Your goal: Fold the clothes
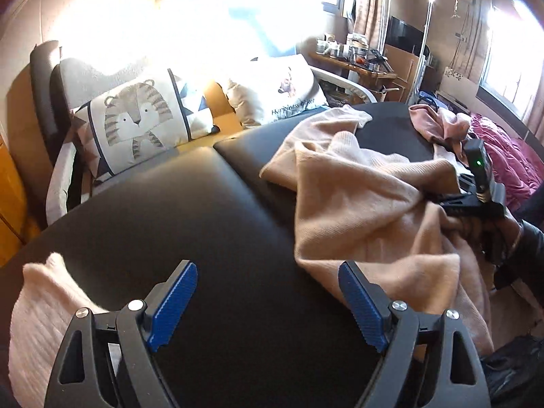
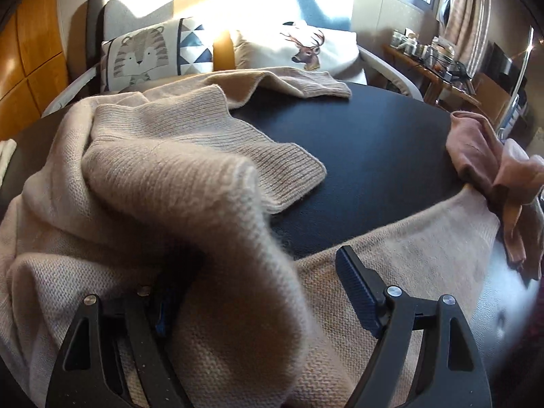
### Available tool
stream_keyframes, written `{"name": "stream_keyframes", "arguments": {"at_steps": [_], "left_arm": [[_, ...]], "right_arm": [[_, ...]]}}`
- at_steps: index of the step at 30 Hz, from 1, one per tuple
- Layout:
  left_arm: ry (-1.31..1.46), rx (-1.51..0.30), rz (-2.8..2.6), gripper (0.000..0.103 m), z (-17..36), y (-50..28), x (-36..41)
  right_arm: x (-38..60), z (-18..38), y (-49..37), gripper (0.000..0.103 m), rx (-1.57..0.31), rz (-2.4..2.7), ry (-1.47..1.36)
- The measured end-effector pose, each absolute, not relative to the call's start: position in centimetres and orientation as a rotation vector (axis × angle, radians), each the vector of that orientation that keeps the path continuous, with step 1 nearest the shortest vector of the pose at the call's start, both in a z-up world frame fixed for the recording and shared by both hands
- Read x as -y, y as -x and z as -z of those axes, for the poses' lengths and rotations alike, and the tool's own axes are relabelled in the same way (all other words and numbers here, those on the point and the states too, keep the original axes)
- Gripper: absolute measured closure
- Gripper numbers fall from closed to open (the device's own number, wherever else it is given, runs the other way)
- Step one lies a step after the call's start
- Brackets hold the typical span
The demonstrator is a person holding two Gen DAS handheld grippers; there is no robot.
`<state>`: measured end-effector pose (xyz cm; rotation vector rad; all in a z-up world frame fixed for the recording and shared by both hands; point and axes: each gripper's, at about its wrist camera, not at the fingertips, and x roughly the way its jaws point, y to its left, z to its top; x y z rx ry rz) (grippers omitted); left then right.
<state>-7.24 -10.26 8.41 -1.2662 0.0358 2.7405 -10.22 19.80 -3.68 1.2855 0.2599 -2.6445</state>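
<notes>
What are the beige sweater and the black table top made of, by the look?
Sweater: soft fuzzy knit, likely wool or a blend; ribbed cuffs, visible stitches and a fluffy halo on the folds. Table top: smooth matte black with a faint grain and a seam down the middle, perhaps vinyl or leatherette; can't be sure.

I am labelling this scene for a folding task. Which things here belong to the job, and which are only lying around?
Belong to the job:
- beige sweater, crumpled on the black table
- pink clothes at the table's far edge
- left gripper, open over bare table
- right gripper, open, sweater bunched between its fingers

Only lying around:
- tiger cushion
- deer cushion
- cluttered shelf
</notes>
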Motion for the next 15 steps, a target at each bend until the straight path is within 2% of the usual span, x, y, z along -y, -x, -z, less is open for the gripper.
{"name": "stream_keyframes", "arguments": {"at_steps": [7, 14, 15], "left_arm": [[1.208, -0.151, -2.709, 0.016, -8.2, 18.6, 5.6], [1.427, 0.114, -2.575, 0.016, -4.9, 30.8, 1.6], [1.473, 0.109, -2.542, 0.016, -3.9, 31.5, 0.8]], "right_arm": [[-21.7, 3.6, 8.9, 0.021, -0.248, 2.700, -1.338], [-22.8, 3.4, 8.7, 0.021, -0.187, 2.755, -1.335], [-22.9, 3.4, 8.7, 0.021, -0.178, 2.763, -1.333]]}}
